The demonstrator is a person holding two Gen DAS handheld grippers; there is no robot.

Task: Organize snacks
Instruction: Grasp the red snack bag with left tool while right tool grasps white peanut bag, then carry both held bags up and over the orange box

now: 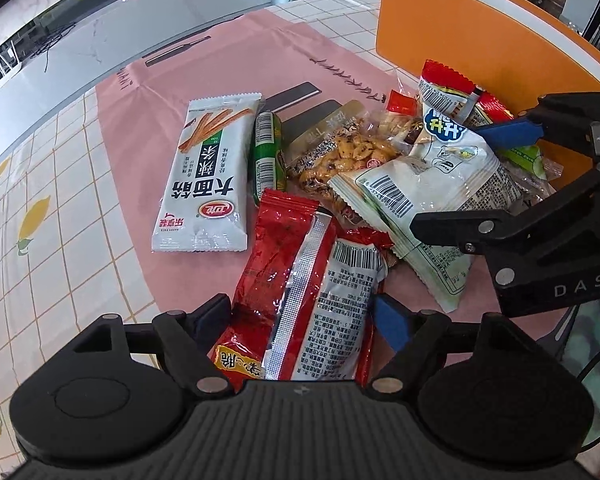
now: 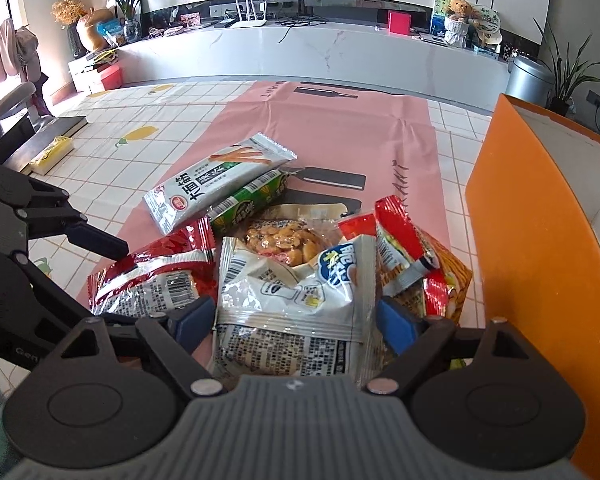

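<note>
Left wrist view, lower centre: left gripper (image 1: 306, 314) is standing wide, jaws straddling the red packet (image 1: 300, 292), pads not pressing it. Right gripper (image 1: 496, 176) is reaching in from the right edge.

Right wrist view, lower centre: right gripper (image 2: 294, 322) is also sitting wide, blue pads either side of the white packet (image 2: 292, 292); contact I cannot tell.

Mid-frame, the snack pile is lying on the pink mat (image 2: 340, 136): clear peanut bag (image 2: 288, 240), green tube (image 2: 248, 200), long white stick packet (image 2: 220, 176) toward the left.

Farther back, the orange box (image 2: 540, 240) is standing along the right edge; checked tablecloth (image 2: 140, 152) is spreading beyond.
</note>
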